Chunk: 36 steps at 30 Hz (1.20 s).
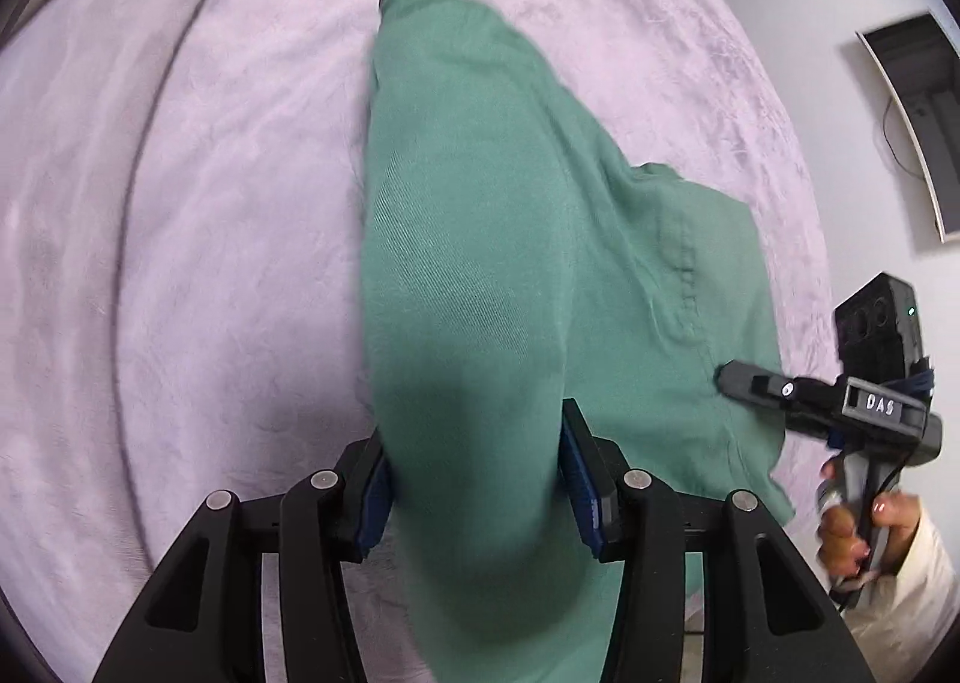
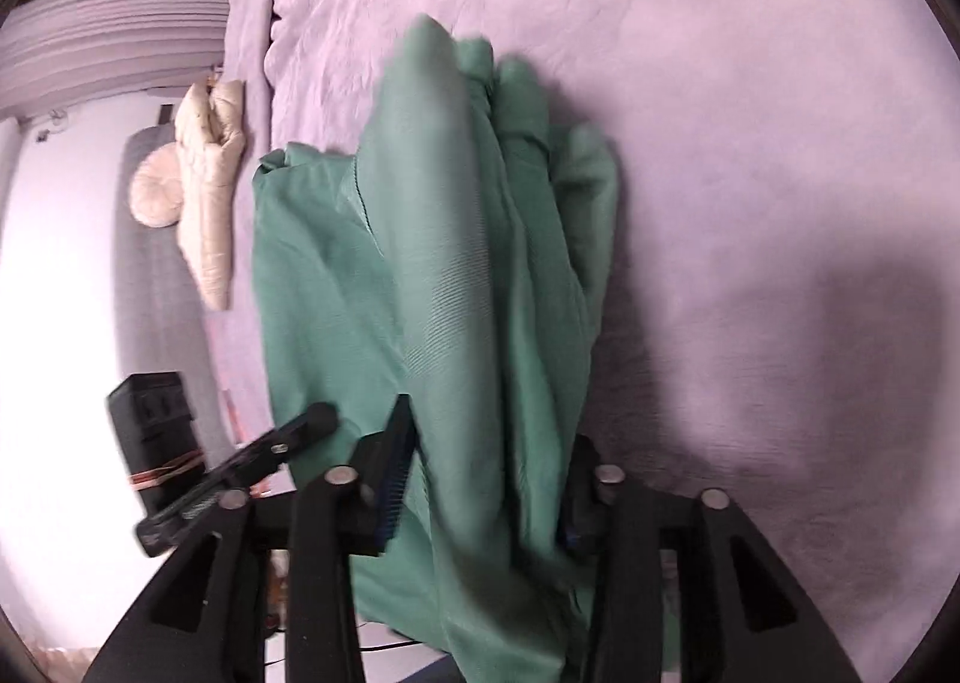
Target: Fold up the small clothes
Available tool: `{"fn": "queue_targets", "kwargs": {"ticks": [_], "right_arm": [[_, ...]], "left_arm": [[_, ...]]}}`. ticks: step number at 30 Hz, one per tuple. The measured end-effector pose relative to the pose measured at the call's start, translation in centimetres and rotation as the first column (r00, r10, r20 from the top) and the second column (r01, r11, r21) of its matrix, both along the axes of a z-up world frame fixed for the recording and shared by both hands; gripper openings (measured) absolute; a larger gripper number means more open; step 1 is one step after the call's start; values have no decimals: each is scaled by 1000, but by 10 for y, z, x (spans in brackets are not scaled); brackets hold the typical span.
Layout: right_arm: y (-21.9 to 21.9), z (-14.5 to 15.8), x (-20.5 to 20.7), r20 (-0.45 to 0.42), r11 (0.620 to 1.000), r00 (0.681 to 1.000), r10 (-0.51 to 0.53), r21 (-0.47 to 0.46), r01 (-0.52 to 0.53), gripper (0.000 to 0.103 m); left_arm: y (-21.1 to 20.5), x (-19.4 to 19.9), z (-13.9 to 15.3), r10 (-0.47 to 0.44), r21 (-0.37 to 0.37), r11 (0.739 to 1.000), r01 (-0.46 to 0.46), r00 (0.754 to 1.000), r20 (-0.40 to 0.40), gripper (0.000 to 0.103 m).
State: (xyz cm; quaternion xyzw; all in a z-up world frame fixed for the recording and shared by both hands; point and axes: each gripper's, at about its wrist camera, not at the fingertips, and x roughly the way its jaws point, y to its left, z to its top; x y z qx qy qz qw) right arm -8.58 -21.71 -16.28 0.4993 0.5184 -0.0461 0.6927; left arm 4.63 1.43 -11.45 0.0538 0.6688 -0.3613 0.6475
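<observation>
Both grippers' fingers flank green garment folds; lilac blanket around.

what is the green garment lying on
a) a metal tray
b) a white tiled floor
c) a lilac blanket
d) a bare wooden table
c: in both wrist views the green garment runs out from between the jaws across a soft lilac blanket that spreads out around it.
</observation>
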Motion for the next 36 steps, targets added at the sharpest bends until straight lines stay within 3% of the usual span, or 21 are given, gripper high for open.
{"fn": "queue_targets", "kwargs": {"ticks": [4,9,11,12,15,17,19,21,27,29,31,36], "right_arm": [[-15,46,-5,-5,968,999,-51,-245,49,51],[-30,60,23,53,960,996,-71,-267,83,48],[-44,55,33,49,956,998,-46,-289,59,16],[-42,48,42,21,946,999,-37,-321,42,6],[-51,24,26,-78,914,996,-37,-405,2,5],[-65,11,-4,-103,927,993,-55,-376,13,5],[-71,1,-6,-108,933,992,-61,-360,18,7],[-74,1,-9,-112,932,992,-57,-363,13,8],[-69,33,-40,-107,940,994,-19,-342,-19,17],[-55,47,-58,-83,952,996,23,-301,-47,27],[-36,58,-78,-85,954,994,69,-286,-91,56],[10,60,-122,-100,964,988,121,-225,-140,54]], "left_arm": [[15,23,25,12,-7,1000,-11,993,121,50],[-9,59,30,110,-8,994,-111,974,197,50],[-40,65,13,102,51,992,-119,962,253,50],[-44,69,2,94,90,989,-121,960,263,50],[-42,76,-23,98,127,983,-132,964,246,52],[-40,78,-28,100,122,983,-135,962,255,65],[-38,80,-30,90,128,983,-129,958,273,73],[-34,83,-28,89,128,984,-126,961,262,73],[-7,54,13,10,132,990,-53,953,302,73],[6,31,25,-45,122,993,11,958,282,73],[15,6,35,-100,106,992,76,963,251,73],[24,-50,38,-190,76,981,179,967,170,73]]}}
